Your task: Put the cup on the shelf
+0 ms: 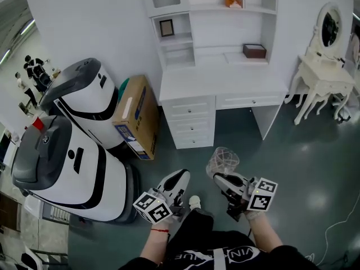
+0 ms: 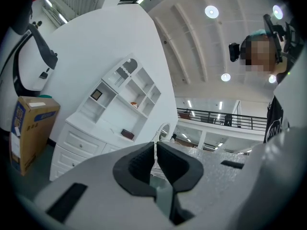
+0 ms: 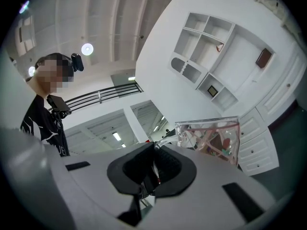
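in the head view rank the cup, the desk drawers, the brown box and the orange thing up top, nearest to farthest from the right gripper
1. Clear cup, held at the right gripper's jaws.
2. Desk drawers, ahead and slightly left.
3. Brown box, low in the white shelf unit, to the right.
4. Orange object, on its upper level, farthest.

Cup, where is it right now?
Head view, right of centre: the clear cup is clamped in the right gripper, over the floor before the white desk.
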`<action>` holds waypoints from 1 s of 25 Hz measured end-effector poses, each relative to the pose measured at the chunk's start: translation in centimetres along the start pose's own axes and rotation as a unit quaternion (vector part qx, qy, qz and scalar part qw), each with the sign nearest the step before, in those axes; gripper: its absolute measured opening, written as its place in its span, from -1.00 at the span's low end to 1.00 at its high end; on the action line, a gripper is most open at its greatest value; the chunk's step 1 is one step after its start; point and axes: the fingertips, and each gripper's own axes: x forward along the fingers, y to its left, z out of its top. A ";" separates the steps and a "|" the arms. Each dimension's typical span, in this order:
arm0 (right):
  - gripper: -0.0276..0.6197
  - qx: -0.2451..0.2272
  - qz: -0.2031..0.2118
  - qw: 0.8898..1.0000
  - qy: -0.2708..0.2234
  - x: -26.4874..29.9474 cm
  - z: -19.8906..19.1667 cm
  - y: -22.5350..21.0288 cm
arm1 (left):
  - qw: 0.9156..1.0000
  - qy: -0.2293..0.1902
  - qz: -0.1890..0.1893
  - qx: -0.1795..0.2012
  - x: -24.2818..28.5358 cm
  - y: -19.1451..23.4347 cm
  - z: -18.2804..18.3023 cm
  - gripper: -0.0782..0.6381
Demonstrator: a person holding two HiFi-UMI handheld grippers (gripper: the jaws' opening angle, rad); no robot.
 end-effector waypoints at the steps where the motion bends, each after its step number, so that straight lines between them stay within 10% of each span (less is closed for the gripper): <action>1: -0.89 -0.001 0.001 1.000 0.000 0.7 0.4 -0.7 | 1.000 0.000 -0.003 0.000 0.7 0.7 0.3 -0.72; 25: -0.89 -0.005 0.025 0.999 -0.020 19.7 10.9 -18.9 | 0.999 0.023 -0.035 -0.007 16.0 22.6 9.9 -0.72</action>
